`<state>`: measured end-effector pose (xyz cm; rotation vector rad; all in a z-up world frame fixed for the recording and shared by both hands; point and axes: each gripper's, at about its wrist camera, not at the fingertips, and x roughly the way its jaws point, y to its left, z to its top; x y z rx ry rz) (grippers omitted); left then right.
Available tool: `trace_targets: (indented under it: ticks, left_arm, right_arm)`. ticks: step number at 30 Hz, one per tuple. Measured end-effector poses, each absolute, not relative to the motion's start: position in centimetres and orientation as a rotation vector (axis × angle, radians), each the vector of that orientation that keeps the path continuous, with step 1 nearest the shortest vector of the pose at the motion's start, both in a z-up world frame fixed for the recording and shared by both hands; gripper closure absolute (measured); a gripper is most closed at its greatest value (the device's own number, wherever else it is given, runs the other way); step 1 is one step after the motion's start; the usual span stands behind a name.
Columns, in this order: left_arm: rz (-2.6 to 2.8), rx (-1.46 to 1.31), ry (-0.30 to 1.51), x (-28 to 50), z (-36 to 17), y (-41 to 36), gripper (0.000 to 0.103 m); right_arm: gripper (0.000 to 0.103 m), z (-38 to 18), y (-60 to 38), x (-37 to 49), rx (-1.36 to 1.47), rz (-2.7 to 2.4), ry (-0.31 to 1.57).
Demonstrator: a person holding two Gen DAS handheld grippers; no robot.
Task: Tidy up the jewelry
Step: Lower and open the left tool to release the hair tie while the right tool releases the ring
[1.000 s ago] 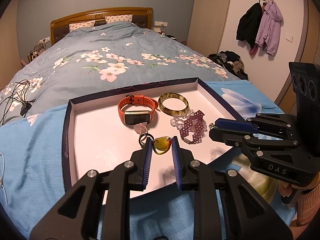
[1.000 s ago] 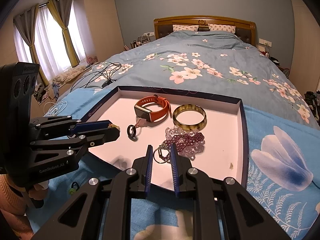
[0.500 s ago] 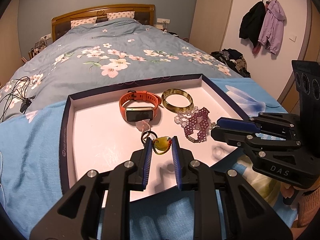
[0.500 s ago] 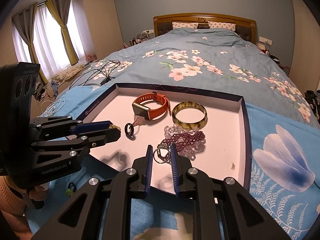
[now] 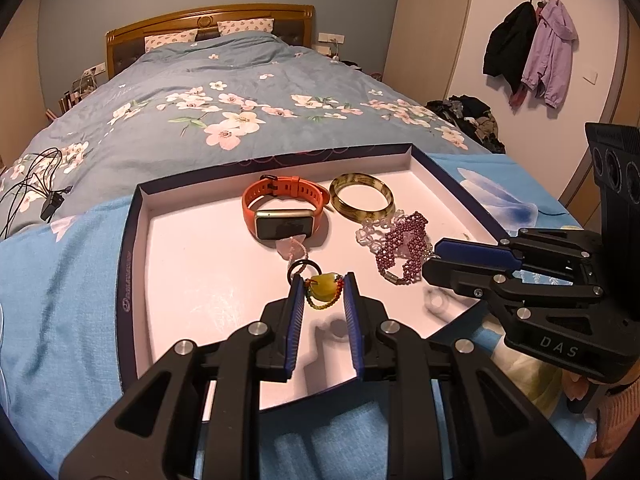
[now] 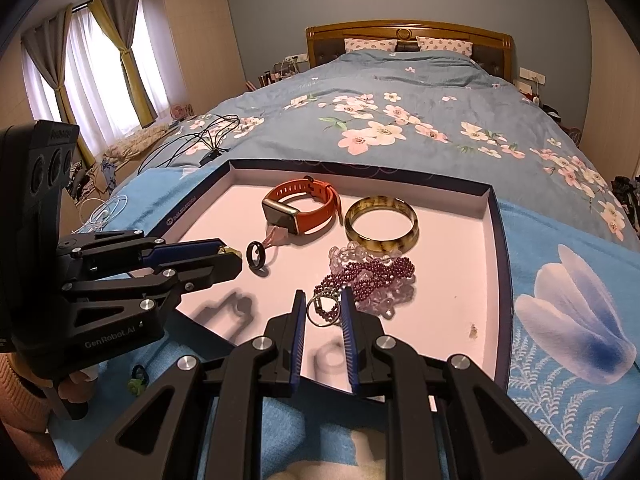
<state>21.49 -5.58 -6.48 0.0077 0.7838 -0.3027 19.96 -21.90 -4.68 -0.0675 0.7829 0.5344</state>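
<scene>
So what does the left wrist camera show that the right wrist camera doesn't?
Only the left wrist view shows the coats hanging on wall hooks and the yellow-green bead charm clamped in the left gripper.
Only the right wrist view shows the curtained window and the metal ring clamped in the right gripper.
Both show the tray, orange watch, amber bangle and purple bead bracelet.

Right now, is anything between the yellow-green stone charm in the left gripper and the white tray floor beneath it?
Nothing visible. The yellow-green stone charm hangs in the left gripper over bare floor of the white tray; the small black ring lies just beyond.
</scene>
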Motion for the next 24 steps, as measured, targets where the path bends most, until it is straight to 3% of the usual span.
trace_targets:
  ticks: [24]
  left_arm:
    - [-0.279, 0.005, 0.805, 22.20, -7.30, -5.75, 0.083]
  right_arm:
    - [0.087, -5.67, -21.20, 20.78, -0.076, 0.526, 0.813]
